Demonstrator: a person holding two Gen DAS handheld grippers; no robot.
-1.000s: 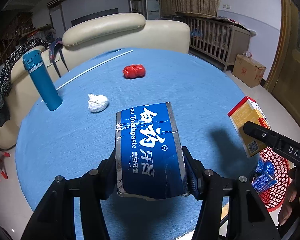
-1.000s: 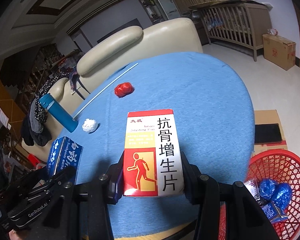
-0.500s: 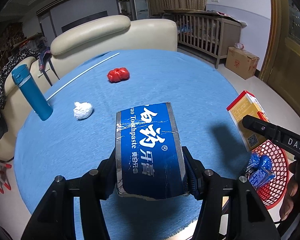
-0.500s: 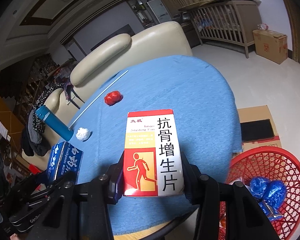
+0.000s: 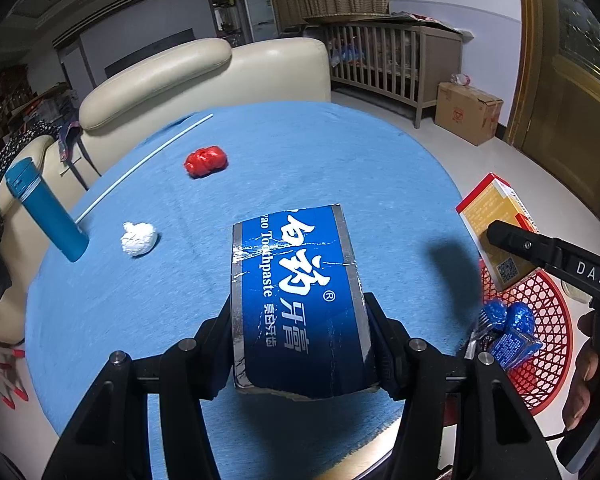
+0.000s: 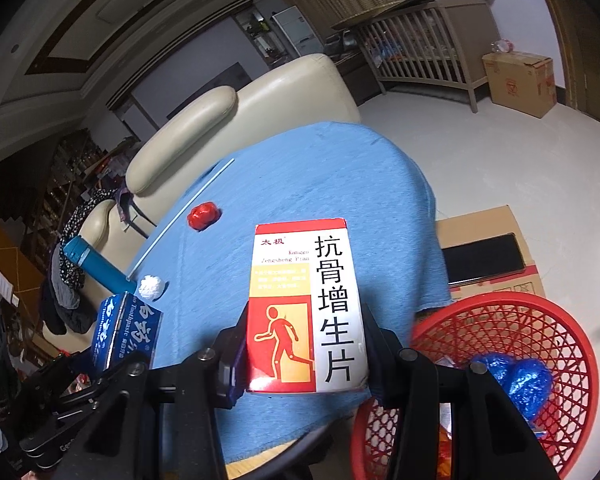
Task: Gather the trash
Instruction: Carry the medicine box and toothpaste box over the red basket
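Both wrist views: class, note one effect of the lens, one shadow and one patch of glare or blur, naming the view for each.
Left wrist view: fisheye bends the crib and darkens the corners; the toothpaste box throws a soft shadow on the blue tablecloth. Right wrist view: ceiling lines curve, the pale floor glares, and the red basket rim looks slightly smeared.
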